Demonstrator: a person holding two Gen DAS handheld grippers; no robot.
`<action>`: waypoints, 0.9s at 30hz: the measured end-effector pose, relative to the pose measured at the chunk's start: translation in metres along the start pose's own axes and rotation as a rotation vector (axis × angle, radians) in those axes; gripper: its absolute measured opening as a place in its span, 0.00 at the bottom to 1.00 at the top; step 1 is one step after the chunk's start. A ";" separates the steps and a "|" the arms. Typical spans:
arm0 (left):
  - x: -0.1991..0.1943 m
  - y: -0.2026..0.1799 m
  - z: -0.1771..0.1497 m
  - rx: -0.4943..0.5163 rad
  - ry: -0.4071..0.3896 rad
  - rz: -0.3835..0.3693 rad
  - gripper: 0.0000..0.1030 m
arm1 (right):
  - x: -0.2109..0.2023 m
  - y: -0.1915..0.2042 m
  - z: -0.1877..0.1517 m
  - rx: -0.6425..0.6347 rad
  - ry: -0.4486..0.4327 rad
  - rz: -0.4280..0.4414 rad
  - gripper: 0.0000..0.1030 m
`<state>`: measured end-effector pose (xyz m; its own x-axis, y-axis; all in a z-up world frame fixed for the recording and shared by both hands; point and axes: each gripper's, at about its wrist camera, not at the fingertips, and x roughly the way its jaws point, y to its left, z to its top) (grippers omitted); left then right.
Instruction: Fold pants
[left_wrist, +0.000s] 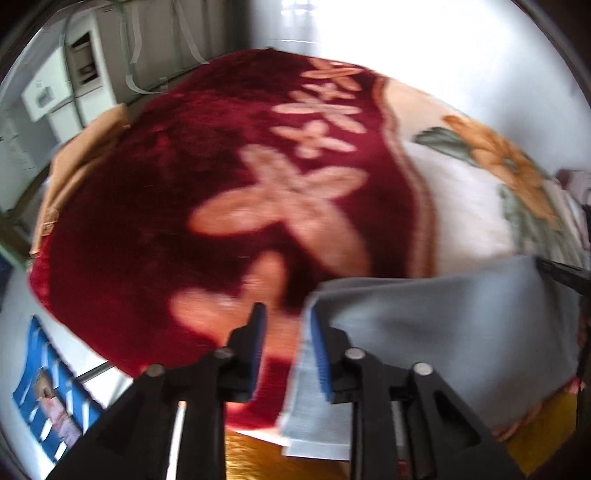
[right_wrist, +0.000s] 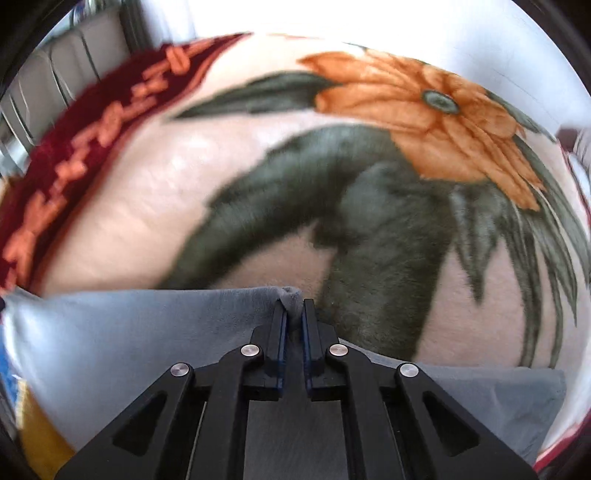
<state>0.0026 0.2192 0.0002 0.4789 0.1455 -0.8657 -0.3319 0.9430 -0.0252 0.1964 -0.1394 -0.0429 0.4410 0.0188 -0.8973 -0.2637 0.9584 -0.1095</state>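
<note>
Pants (right_wrist: 129, 325) edge pinched in right claw (right_wrist: 294, 314); left claw (left_wrist: 286, 332) spread apart, above blanket (left_wrist: 184, 166).

Red floral blanket (left_wrist: 155, 206) on bed; white cabinet (left_wrist: 70, 88) beyond.

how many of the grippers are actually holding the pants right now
1. The right gripper pinches a bunch of the grey pants. The left gripper is open, its fingers beside the fabric edge.

The gray pants (left_wrist: 443, 325) are lying folded and flat on the bed, one corner (right_wrist: 291, 295) bunching up.
</note>
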 end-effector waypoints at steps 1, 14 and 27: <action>-0.002 0.006 0.000 -0.016 -0.001 -0.011 0.29 | -0.001 0.002 0.000 -0.002 -0.005 -0.017 0.09; -0.040 0.020 -0.036 -0.146 0.077 -0.259 0.36 | -0.089 0.029 -0.054 0.010 0.009 0.133 0.32; -0.025 -0.001 -0.059 -0.192 0.177 -0.313 0.36 | -0.083 0.034 -0.146 0.014 0.204 0.195 0.32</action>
<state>-0.0571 0.1966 -0.0082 0.4395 -0.2090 -0.8736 -0.3457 0.8583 -0.3792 0.0254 -0.1501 -0.0351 0.2010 0.1473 -0.9685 -0.3145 0.9460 0.0786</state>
